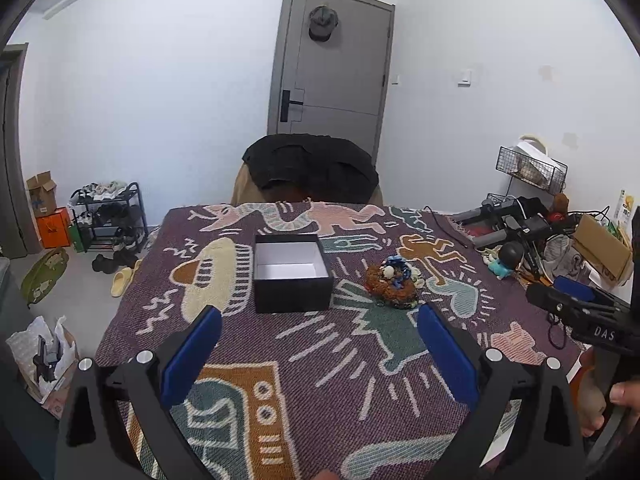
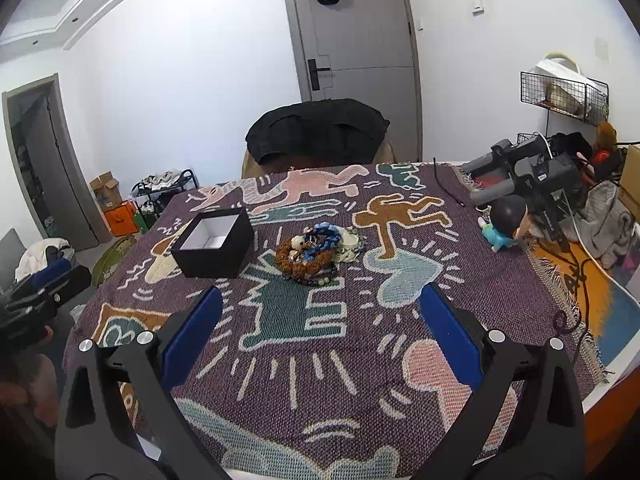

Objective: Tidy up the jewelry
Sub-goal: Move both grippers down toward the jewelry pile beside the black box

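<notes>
Presently my left gripper [image 1: 320,344] and right gripper [image 2: 320,332] hover wide open, empty; bead bracelets [image 2: 314,250] heaped beside the lidless black box [image 2: 214,246], ready for transfer.

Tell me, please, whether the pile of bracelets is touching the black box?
Apart. In the right wrist view, a strip of patterned cloth shows plainly between the black box and the pile of bracelets; the left wrist view shows the same gap.

Bare cloth [image 2: 296,344] leads to the bracelets [image 2: 316,252]; box [image 2: 212,246] stands beside.
</notes>
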### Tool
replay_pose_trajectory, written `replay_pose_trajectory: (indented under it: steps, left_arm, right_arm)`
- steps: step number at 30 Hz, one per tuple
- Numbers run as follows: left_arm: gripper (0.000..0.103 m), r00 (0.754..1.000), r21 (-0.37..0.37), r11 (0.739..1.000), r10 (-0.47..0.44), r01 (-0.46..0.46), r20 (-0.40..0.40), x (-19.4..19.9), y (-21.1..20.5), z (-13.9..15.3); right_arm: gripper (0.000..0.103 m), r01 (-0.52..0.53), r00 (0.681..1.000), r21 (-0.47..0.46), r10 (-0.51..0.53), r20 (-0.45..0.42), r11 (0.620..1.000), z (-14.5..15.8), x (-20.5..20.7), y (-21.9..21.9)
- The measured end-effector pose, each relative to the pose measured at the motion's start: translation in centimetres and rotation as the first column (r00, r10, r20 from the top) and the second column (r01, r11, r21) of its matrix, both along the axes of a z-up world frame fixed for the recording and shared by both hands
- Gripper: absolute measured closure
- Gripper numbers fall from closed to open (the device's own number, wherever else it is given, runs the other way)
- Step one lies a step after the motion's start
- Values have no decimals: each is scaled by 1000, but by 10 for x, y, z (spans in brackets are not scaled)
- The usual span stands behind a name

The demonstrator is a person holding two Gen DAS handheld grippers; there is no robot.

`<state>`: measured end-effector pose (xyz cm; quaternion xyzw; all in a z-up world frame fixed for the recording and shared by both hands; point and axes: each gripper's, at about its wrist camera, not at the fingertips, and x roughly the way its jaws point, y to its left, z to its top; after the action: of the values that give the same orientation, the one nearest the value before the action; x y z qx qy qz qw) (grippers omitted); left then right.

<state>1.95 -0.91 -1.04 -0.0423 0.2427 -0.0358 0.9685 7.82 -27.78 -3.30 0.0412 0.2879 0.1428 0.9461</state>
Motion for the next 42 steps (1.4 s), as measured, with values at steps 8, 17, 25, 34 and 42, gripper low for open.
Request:
replay_pose_trajectory:
  steps: [8,17,25,34,42]
  left_arm:
    - [9,998,-15,998,-69,69,11,26,-14,1]
    - [29,989,-71,989,-132,127,-60,71,-34,-11]
    - [44,969,-116,977,-194,177,-156,120,-59,-26]
    - [54,944,-186,973,-183,134,-275,174,-74,-55]
    - [57,922,-216,973,-154,79,-356,211,-87,-84]
  right_arm:
    - [9,43,999,12,-43,-6,999,4,22,-14]
    - [38,71,993,118,-59,-106,990,-10,58,-31]
    - [44,90,981,251,-42,-191,964,-23,98,-41]
    - [46,106,956,377,10,-293,920,-51,139,-43]
    - [51,128,932,464,53,-358,877,-80,164,-48]
